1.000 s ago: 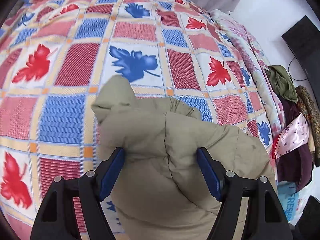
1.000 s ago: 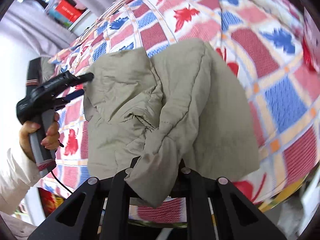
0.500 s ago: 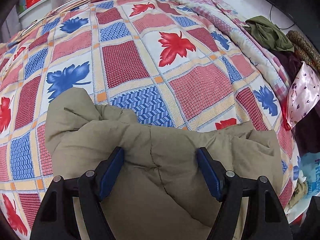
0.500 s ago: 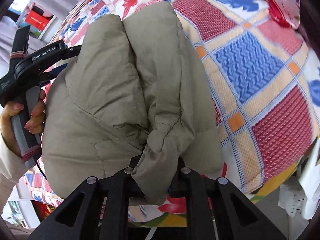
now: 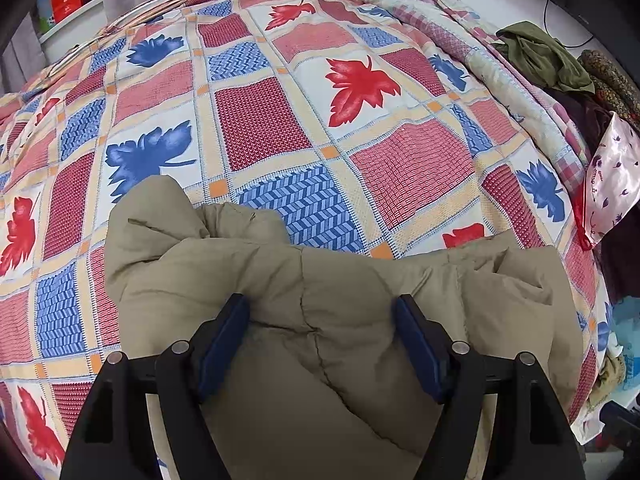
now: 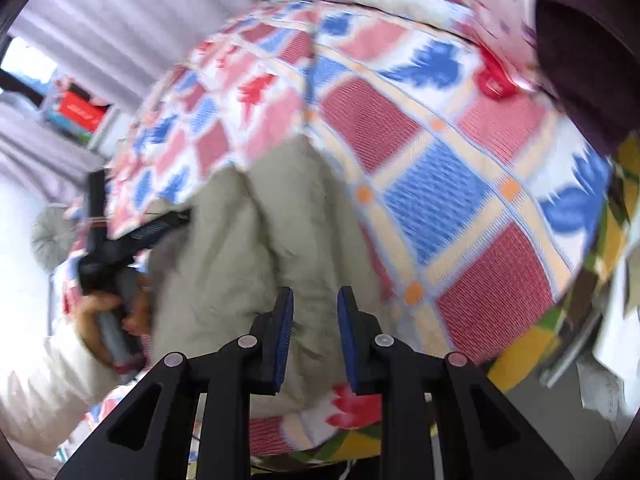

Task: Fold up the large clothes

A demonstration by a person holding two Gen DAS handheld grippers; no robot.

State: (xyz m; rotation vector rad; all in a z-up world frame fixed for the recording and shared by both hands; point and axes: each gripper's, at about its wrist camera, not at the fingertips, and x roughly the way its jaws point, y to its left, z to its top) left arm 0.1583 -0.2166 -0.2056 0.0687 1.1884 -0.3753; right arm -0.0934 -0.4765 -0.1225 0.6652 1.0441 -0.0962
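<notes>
A khaki padded jacket (image 5: 320,300) lies bunched at the near edge of the bed with the red, blue and white leaf-patterned cover (image 5: 304,128). My left gripper (image 5: 322,308) is wide open, its blue pads on either side of a puffy part of the jacket. In the blurred right wrist view the jacket (image 6: 248,248) lies below my right gripper (image 6: 315,300), whose jaws stand a little apart with nothing between them. The left gripper (image 6: 132,236) in the person's hand shows at the jacket's left side.
A heap of other clothes (image 5: 576,92) lies along the bed's right edge, with a pink satin piece (image 5: 608,176). Grey curtains (image 6: 120,20) and a shelf with a red box (image 6: 80,112) stand behind the bed. The bed edge and floor (image 6: 552,412) are at lower right.
My right gripper has let go of the jacket fold it held and its jaws have parted; it has swung fast, blurring its view. My left gripper stays open over the jacket.
</notes>
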